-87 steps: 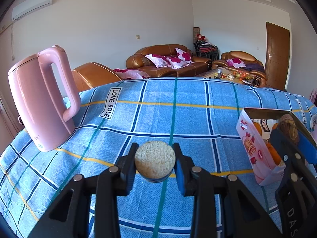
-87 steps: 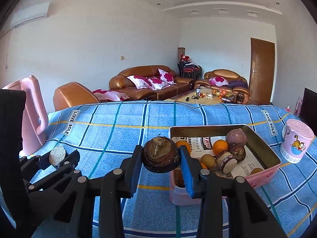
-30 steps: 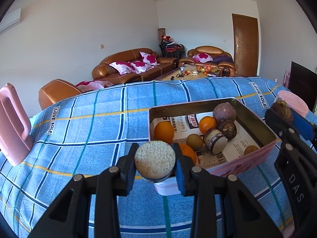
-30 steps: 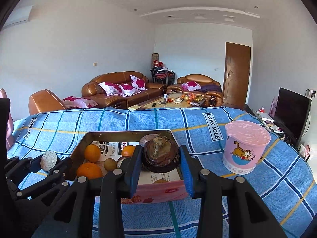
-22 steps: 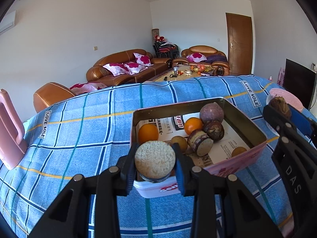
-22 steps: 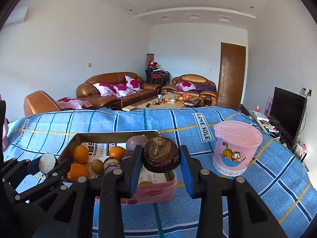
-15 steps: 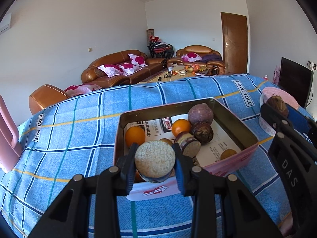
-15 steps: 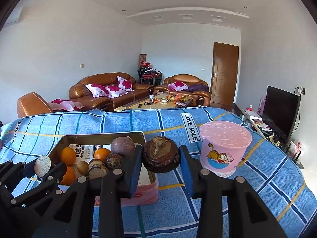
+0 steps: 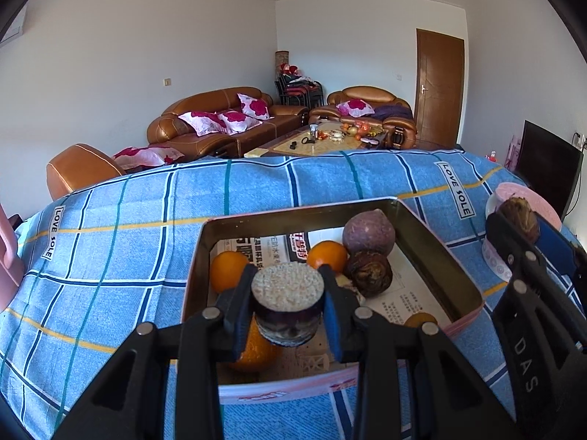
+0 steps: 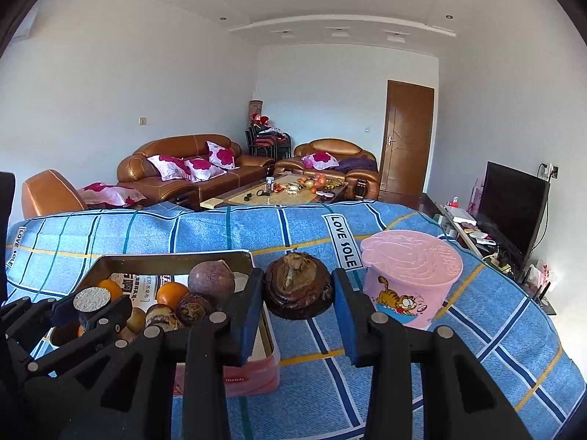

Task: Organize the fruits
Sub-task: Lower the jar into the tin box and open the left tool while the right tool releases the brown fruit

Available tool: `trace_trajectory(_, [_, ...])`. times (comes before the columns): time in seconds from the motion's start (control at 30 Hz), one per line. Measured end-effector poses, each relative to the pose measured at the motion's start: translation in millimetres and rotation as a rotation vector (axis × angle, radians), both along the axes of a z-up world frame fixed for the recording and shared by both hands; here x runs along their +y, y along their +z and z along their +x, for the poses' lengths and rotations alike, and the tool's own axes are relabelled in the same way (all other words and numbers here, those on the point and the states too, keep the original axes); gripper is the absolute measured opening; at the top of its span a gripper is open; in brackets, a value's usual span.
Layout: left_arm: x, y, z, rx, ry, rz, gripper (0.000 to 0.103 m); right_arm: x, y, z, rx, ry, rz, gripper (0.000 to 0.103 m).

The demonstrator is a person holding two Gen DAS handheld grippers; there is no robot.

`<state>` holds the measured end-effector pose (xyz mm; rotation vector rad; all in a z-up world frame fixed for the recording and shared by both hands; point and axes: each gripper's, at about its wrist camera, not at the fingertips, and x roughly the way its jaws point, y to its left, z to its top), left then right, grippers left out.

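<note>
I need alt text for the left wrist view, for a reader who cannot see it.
The left gripper holds a cut fruit half over a pink tin of fruit on a blue checked cloth. Sofas stand behind.

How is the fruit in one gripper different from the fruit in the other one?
The cut fruit in the left gripper shows a flat, pale, grainy face; the whole fruit in the right gripper is dark brown, rounded and wrinkly. The whole fruit looks wider. Both are clamped above the blue checked cloth.

The tin tray (image 9: 436,286) is crowded with oranges (image 9: 326,255) and dark fruit at its left and back, leaving bare paper lining (image 9: 407,293) toward its right, while the pink tub (image 10: 411,278) stands just beside it.
</note>
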<state>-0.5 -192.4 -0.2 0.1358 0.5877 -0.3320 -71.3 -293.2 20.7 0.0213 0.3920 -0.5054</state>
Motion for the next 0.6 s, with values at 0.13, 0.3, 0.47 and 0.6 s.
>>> trace_trajectory(0.13, [0.9,0.2,10.4,0.001,0.017,-0.009,0.035,1.6,0.1,9.7,0.005,-0.001,-0.009,0.040])
trace_trajectory(0.3, [7.8,-2.3,27.3,0.031,0.045,-0.026,0.035,2.7,-1.2,24.0,0.017,0.007,-0.015,0.040])
trace_trajectory(0.47, [11.7,-5.2,37.6,0.059,0.061,-0.031,0.035,2.4,-3.4,44.1,0.043,0.027,0.001,0.040])
trace_trajectory(0.6, [12.1,-10.2,46.8,0.104,0.057,-0.032,0.035,2.2,-5.1,58.2,0.077,0.063,0.023,0.040])
